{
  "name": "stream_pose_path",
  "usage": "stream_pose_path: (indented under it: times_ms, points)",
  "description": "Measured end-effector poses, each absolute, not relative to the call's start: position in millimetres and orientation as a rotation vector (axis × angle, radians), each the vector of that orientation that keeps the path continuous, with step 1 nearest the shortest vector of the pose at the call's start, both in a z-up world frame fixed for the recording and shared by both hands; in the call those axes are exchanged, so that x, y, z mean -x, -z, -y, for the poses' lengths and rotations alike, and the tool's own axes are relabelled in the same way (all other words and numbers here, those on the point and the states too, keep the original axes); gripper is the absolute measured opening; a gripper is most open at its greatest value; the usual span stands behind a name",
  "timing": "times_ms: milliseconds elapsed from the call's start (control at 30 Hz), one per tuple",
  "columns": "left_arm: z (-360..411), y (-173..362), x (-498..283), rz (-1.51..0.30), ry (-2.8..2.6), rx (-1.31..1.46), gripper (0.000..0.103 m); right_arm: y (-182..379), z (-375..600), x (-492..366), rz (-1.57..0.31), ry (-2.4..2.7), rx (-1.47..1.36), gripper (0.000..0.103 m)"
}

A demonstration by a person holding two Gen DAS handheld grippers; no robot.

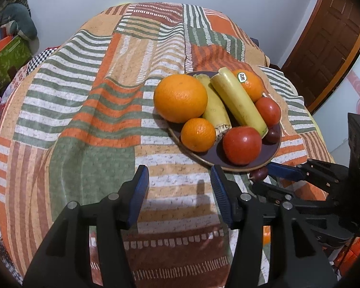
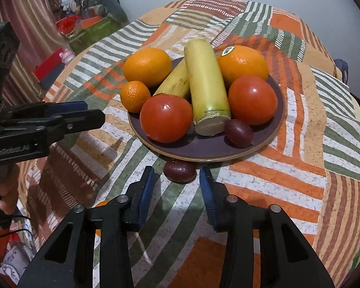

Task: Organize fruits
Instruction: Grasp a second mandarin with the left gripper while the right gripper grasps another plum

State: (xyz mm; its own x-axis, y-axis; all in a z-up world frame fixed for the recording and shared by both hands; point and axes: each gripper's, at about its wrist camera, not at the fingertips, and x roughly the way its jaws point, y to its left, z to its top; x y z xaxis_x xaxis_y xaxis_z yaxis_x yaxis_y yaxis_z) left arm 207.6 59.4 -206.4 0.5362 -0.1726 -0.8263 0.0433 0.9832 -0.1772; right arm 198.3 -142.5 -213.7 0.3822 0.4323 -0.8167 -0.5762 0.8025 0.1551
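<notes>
Surface (image 2: 300, 192): covered w/ striped patchwork cloth, rumpled in places; soft footing.

Plate (image 2: 279, 120): dark purple, tan rim, sits on cloth approx. centre. Nearly full.

Contents, largest down: two bananas (image 2: 206, 84) lying side by side across the middle, cut stem ends toward the right wrist camera; large orange (image 2: 147, 66) at the far left; stickered orange (image 2: 243, 66) at the far right; two tomatoes (image 2: 165, 117) at the near side, either side of the banana ends; small mandarin (image 2: 135, 96) at the left rim; one dark plum (image 2: 238, 133) on the plate near the front.

Stray item: second plum (image 2: 180, 170) off the plate, on the cloth, touching or just beside the near rim; contact can't be confirmed, rim shadow hides it.

Right tool (image 2: 177, 192): released, jaws spread, plum just ahead and between the tips. Left tool (image 1: 180, 192): released, holding nothing, over bare cloth, near the plate's left side.

Handling assessment: stray plum is light, round, smooth-skinned, likely to roll and bruise. Recommend a grip across its widest part, gentle closure. Only open spot on the plate appears to be the front, beside the other plum.
</notes>
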Motion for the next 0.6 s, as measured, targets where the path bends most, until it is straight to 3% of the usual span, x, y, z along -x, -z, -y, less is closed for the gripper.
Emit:
stream_pose_path:
  times_ms: [133,600]
  points:
    - [-58,207,-201,-1.006,0.137,0.143,0.053,213,140,-198,-0.98,-0.636,0.189,0.026]
    - [-18,196,-165,-1.012,0.222,0.093,0.053,181,173,-169,-0.917,-0.615,0.146,0.026]
